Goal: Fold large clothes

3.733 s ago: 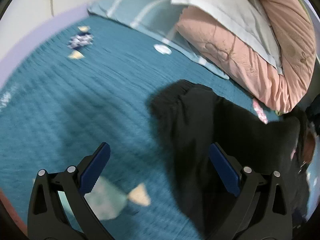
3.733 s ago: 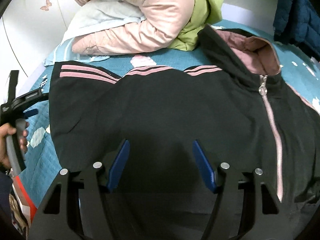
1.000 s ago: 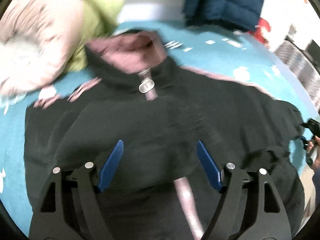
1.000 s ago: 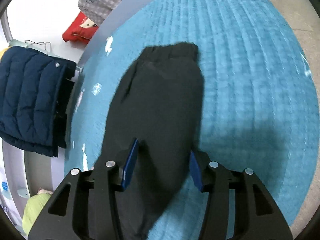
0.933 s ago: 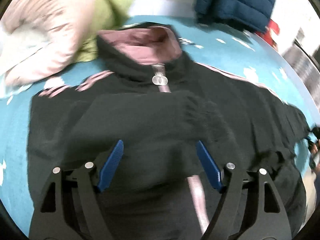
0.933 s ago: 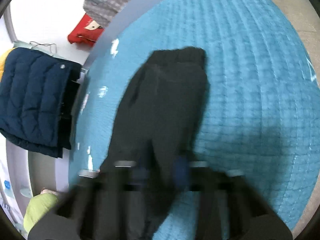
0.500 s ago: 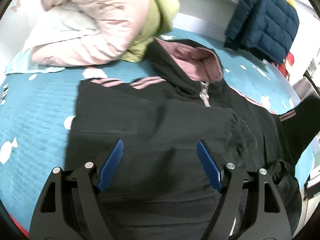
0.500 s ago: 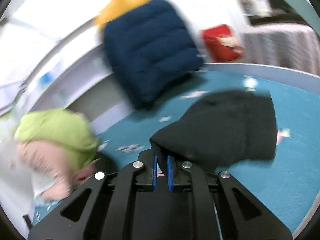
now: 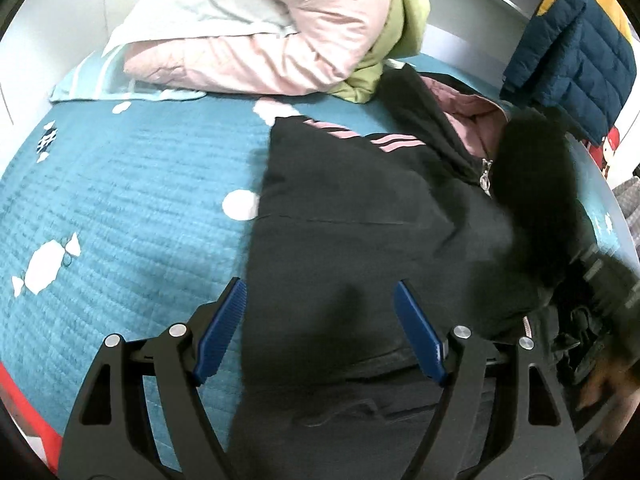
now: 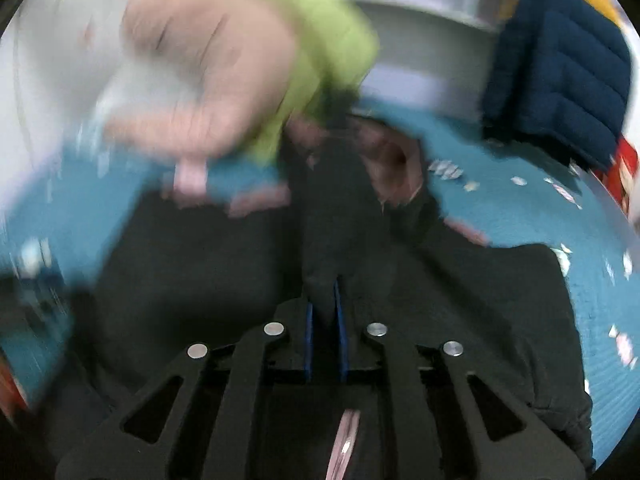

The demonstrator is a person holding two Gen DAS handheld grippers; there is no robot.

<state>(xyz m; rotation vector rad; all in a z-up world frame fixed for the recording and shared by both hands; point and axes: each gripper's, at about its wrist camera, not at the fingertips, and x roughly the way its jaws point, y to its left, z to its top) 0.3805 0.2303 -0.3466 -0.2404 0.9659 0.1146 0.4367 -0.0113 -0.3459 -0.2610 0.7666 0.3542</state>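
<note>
A black zip jacket (image 9: 340,208) with pink stripes and a pink-lined hood (image 9: 472,120) lies flat on the teal bedspread (image 9: 120,200). My left gripper (image 9: 319,292) hangs open over the jacket's left edge, with nothing between its blue pads. My right gripper (image 10: 323,292) pinches the jacket's black sleeve (image 10: 340,240) between its nearly closed pads; the jaws are opening slightly with the fabric still between them. The view is motion-blurred. In the left wrist view that lifted sleeve (image 9: 536,184) shows as a dark blur over the jacket's right side.
A pink quilt (image 9: 280,40), a pale pillow (image 9: 192,12) and green fabric (image 9: 400,20) are piled at the head of the bed. A navy puffer jacket (image 9: 572,52) hangs at the far right. A person's hand (image 9: 600,384) shows at the right edge.
My right gripper shut on the sleeve end, lifted it off the bedspread and swung it over the jacket body. My left gripper slid left along the jacket, staying open.
</note>
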